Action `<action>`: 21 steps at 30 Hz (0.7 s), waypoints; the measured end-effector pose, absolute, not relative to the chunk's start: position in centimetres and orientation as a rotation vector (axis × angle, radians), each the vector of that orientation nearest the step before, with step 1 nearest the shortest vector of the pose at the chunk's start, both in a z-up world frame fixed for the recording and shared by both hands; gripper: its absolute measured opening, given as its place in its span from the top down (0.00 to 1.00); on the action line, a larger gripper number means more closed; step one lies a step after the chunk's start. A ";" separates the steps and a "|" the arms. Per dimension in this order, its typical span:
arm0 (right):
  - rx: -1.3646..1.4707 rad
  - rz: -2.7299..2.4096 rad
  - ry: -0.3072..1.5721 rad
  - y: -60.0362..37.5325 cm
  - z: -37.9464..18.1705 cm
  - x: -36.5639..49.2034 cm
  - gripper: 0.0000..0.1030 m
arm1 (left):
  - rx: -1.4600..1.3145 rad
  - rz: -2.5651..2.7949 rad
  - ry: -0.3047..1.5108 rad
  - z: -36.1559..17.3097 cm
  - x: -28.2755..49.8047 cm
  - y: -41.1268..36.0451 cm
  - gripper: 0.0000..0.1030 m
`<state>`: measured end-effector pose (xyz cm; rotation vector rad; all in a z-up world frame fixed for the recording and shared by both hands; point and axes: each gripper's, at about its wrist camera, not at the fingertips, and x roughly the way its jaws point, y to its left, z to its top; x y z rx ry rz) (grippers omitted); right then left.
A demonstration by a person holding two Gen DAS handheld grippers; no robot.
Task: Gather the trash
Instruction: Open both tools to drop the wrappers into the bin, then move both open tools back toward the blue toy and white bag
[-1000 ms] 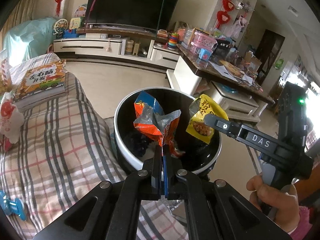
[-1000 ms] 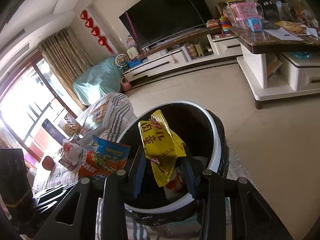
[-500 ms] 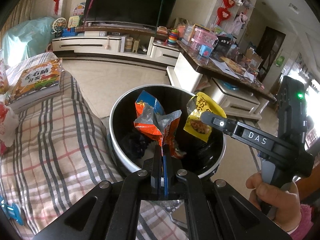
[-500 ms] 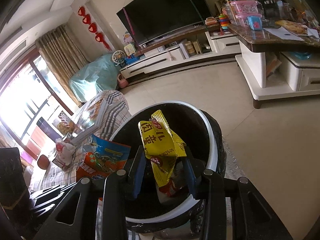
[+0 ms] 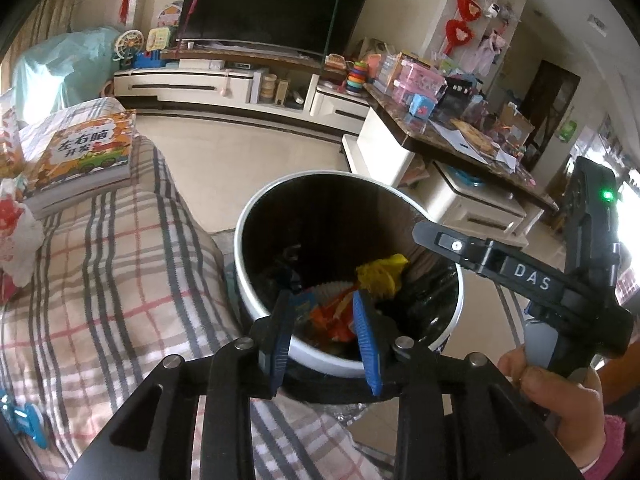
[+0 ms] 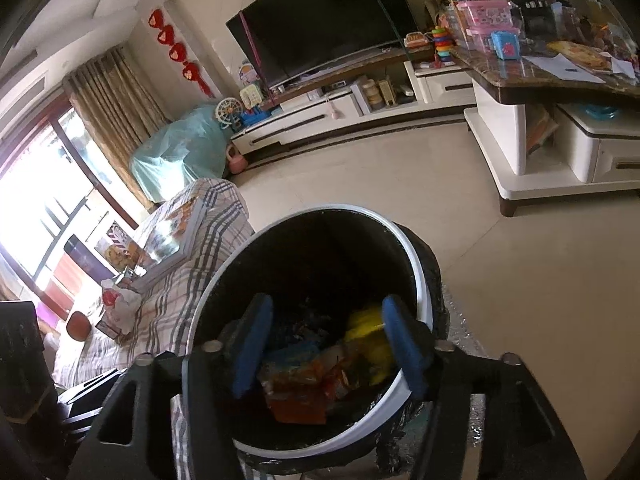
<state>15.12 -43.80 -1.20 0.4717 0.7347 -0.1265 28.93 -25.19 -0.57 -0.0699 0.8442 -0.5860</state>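
Observation:
The trash bin (image 5: 256,312), white-rimmed with a black liner, stands just below both grippers. In it lie an orange and blue snack wrapper (image 5: 336,320) and a yellow wrapper (image 5: 380,276). My left gripper (image 5: 322,298) hovers over the near rim, its jaws opening, with no pad touching anything. In the right wrist view the right gripper (image 6: 326,312) is over the bin (image 6: 420,280) too, jaws opening wide and holding nothing. The yellow wrapper (image 6: 366,328) and the orange wrapper (image 6: 304,384) rest at the bottom. One right finger (image 5: 452,246) reaches over the bin's far right rim.
A plaid-covered sofa (image 5: 100,280) touches the bin's left side, with a picture book (image 5: 84,156) and a white bag (image 5: 16,236) on it. A cluttered coffee table (image 5: 460,148) stands to the right, a TV cabinet (image 5: 224,84) behind. A hand (image 5: 560,396) holds the right gripper.
Both grippers have opened. The orange and blue wrapper has fallen from the left jaws and the yellow wrapper from the right jaws, and both now lie in the bin.

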 end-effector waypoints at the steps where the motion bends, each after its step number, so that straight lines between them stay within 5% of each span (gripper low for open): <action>1: 0.474 -0.128 0.729 -43.7 -1.1 14.9 0.33 | -0.074 -0.582 0.840 -0.5 28.7 -24.9 0.68; 4: 0.485 -0.116 0.712 -43.2 -0.7 14.3 0.22 | -0.090 -0.565 0.829 -0.5 27.8 -23.4 0.55; 21: 0.475 0.039 0.716 -35.3 -0.3 12.9 0.15 | -0.206 -0.403 0.826 -1.1 21.6 -11.9 0.52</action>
